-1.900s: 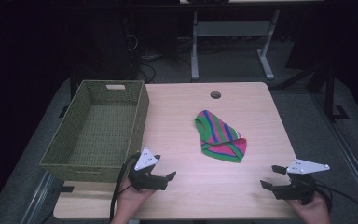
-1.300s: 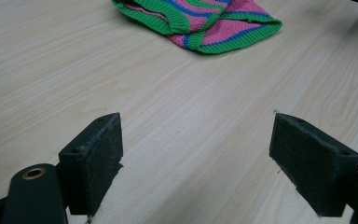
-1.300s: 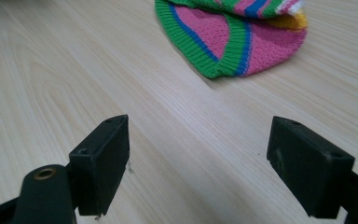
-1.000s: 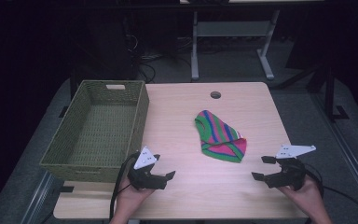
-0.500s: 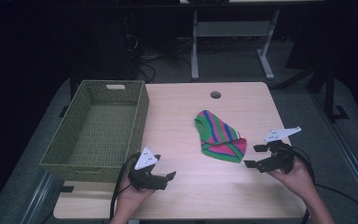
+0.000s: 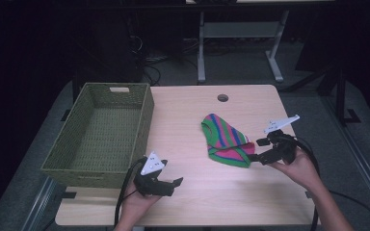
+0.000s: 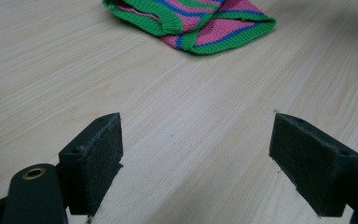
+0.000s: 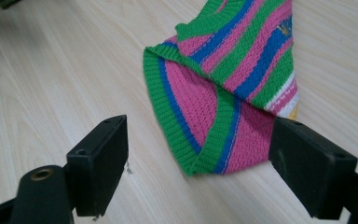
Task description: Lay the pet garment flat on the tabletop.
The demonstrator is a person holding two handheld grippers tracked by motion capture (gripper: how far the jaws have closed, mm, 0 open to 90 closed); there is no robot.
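A folded knit cloth (image 6: 225,139) with pink, green and blue stripes lies right of the table's middle. My right gripper (image 6: 256,149) hovers at its right edge, open, jaws pointing left at the cloth's near corner (image 8: 214,116). That corner lies between and just beyond the jaws in the right gripper view. My left gripper (image 6: 176,185) rests near the front edge, open and empty. In the left gripper view (image 7: 196,154) bare wood lies between the jaws, and the cloth (image 7: 191,21) sits farther off.
An olive woven basket (image 6: 77,166) stands at the left side of the wooden table (image 6: 183,120). A round cable hole (image 6: 222,97) sits near the table's far edge. Dark floor and a metal stand lie beyond.
My right gripper has moved from the front right corner left and forward to the cloth's right edge. The left gripper has stayed put.
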